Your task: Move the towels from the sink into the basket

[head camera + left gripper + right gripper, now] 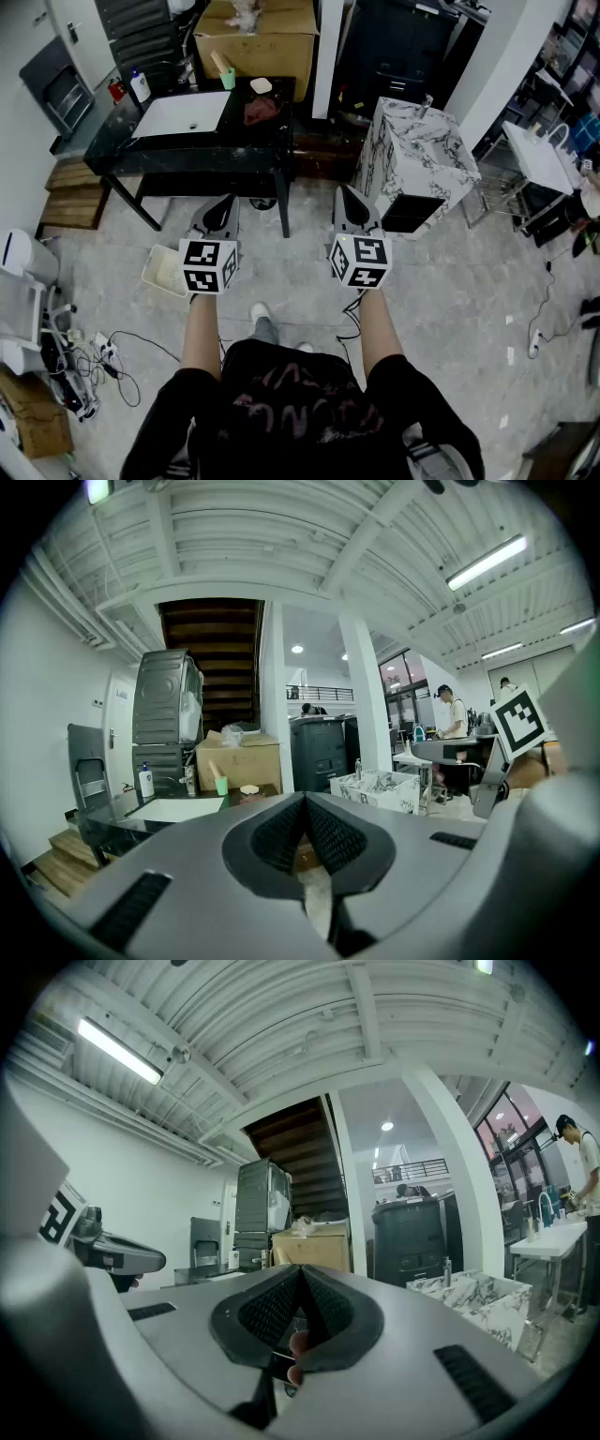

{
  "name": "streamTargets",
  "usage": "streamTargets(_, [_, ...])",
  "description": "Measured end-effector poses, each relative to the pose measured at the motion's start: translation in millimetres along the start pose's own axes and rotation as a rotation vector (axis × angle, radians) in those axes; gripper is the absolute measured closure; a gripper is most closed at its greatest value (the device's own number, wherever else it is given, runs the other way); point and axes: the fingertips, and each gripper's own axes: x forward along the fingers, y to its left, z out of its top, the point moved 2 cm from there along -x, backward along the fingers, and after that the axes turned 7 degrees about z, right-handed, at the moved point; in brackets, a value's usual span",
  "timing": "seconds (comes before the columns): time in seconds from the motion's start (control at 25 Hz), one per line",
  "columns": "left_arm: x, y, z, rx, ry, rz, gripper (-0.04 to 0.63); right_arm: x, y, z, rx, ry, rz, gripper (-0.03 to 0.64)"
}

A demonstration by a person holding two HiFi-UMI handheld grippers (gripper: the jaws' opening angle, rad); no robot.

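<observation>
A white sink is set into a black counter ahead of me. A dark red towel lies crumpled on the counter just right of the sink. On the floor stands a white basket, partly hidden behind my left gripper. Both grippers are held at waist height, well short of the counter. The left one is shut with nothing in it, and its jaws meet in the left gripper view. My right gripper is likewise shut and empty.
A marble-patterned cabinet stands right of the counter. A cardboard box sits behind the counter. A bottle and a green cup stand near the sink. Wooden steps and cables lie at the left.
</observation>
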Motion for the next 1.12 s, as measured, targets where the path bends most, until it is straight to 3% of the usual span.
streamTargets(0.84, [9,-3,-17,-0.008,0.032,0.012,0.580,11,5,-13,-0.024,0.014,0.036,0.603])
streamTargets(1.12, [17,-3,-16,0.031,0.044,0.004,0.580,24,1,-16,-0.008,0.006,0.043,0.602])
